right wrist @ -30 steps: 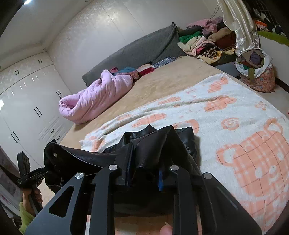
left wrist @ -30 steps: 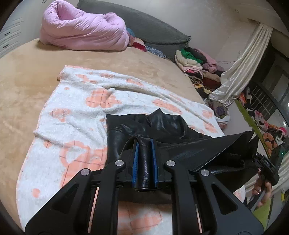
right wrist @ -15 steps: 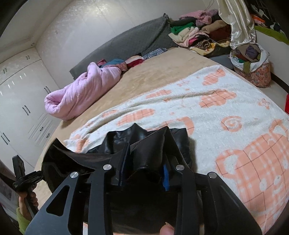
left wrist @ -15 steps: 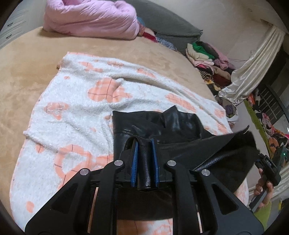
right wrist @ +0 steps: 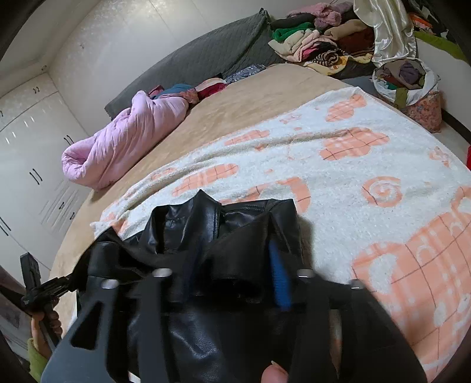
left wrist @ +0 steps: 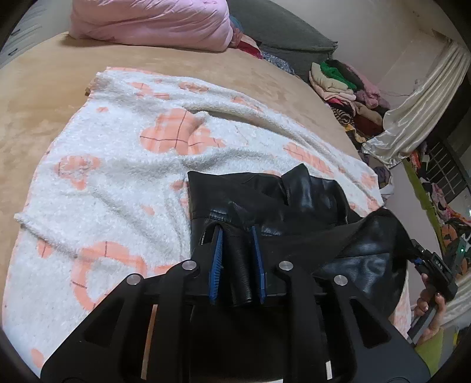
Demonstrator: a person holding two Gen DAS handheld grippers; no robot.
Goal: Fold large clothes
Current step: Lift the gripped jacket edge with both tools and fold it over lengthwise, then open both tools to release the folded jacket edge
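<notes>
A black leather garment (left wrist: 265,200) lies bunched on a white blanket with orange patches (left wrist: 117,165), spread over the tan bed (left wrist: 44,88). My left gripper (left wrist: 235,232) has a thick leather fold between its blue pads. Its jaws are opening, and the fold still fills the gap and touches both pads. In the right wrist view, the right gripper (right wrist: 235,250) is blurred. Its jaws are opening and stand wide, with the garment (right wrist: 188,224) loose between the fingers. A hand holds the right gripper (left wrist: 432,265) at the garment's far corner, and another hand holds the left gripper (right wrist: 38,282).
A rolled pink duvet (left wrist: 153,20) lies at the head of the bed, in front of a grey headboard (right wrist: 206,53). A clothes pile (left wrist: 344,85), a satin curtain (left wrist: 412,117) and a full bag (right wrist: 406,85) stand beyond the bed. White wardrobes (right wrist: 29,141) line the left wall.
Both grippers have sunk toward the blanket, carrying the garment down. The right jaws have spread wide apart. The left pads have parted slightly around the fold.
</notes>
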